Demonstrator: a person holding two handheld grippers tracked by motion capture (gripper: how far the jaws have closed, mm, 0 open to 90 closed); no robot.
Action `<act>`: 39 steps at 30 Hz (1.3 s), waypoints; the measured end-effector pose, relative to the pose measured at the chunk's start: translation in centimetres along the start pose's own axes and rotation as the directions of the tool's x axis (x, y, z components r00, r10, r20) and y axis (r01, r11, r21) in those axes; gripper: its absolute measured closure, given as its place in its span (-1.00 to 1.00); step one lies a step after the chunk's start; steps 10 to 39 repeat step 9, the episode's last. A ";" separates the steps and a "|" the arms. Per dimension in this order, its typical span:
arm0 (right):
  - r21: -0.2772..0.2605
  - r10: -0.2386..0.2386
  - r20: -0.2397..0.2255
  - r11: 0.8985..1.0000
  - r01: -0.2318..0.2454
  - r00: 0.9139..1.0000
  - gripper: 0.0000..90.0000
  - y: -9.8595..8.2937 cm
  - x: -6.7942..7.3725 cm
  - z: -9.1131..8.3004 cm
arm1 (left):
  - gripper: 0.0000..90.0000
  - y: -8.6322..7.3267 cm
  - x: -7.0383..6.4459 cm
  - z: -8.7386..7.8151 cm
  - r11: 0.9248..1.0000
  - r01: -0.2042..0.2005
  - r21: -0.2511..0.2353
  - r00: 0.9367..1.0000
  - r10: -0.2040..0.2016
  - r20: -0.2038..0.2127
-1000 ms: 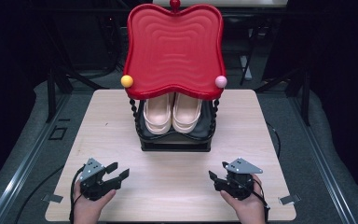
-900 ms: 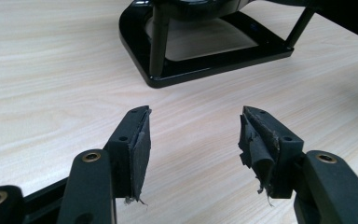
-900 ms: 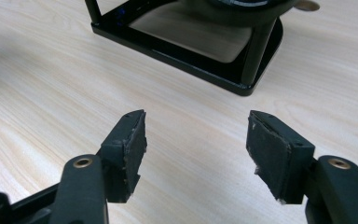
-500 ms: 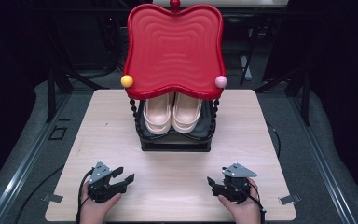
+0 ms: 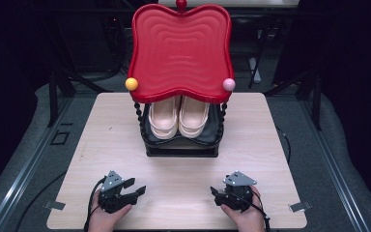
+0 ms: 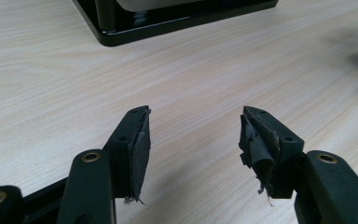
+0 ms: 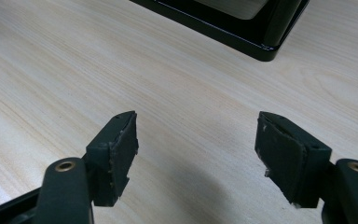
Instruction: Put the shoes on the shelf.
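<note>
While both hands rest at the near edge, the scene reads as follows.

Table [image 5: 101,145]: pale wood-grain top, bare across its near half, with dark floor around it.

Red tray [image 5: 180,48]: large wavy-edged top of the stand, at the far middle of the table; a yellow ball [image 5: 131,84] sits at its near left corner and a pink ball [image 5: 229,84] at its near right corner.

Black stand [image 5: 181,147]: beaded black posts carry the tray; its lower shelf is the only container with contents.

Shoes [image 5: 178,118]: a cream pair side by side on that lower shelf, under the tray, toes toward the near side.

Left gripper [image 5: 137,190]: near left, held in a hand [image 5: 107,216], jaws spread apart with nothing between them; its worn pads [image 6: 140,149] hover over bare wood.

Right gripper [image 5: 215,193]: near right, in the other hand [image 5: 244,217], jaws wide apart and empty, well short of the stand's base corner [image 7: 265,49].
</note>
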State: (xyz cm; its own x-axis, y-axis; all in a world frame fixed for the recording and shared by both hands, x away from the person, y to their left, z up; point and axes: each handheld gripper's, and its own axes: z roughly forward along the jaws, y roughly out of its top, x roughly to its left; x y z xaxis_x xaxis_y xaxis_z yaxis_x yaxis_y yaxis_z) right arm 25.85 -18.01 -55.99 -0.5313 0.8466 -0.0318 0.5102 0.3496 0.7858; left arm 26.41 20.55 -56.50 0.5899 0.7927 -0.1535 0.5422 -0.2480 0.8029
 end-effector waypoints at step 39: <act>0.002 0.005 -0.004 1.000 -0.005 1.000 -0.37 -0.2 0.0 0.2 | -0.04 0.0 0.1 0.2 1.000 0.001 0.003 1.000 -0.001 0.000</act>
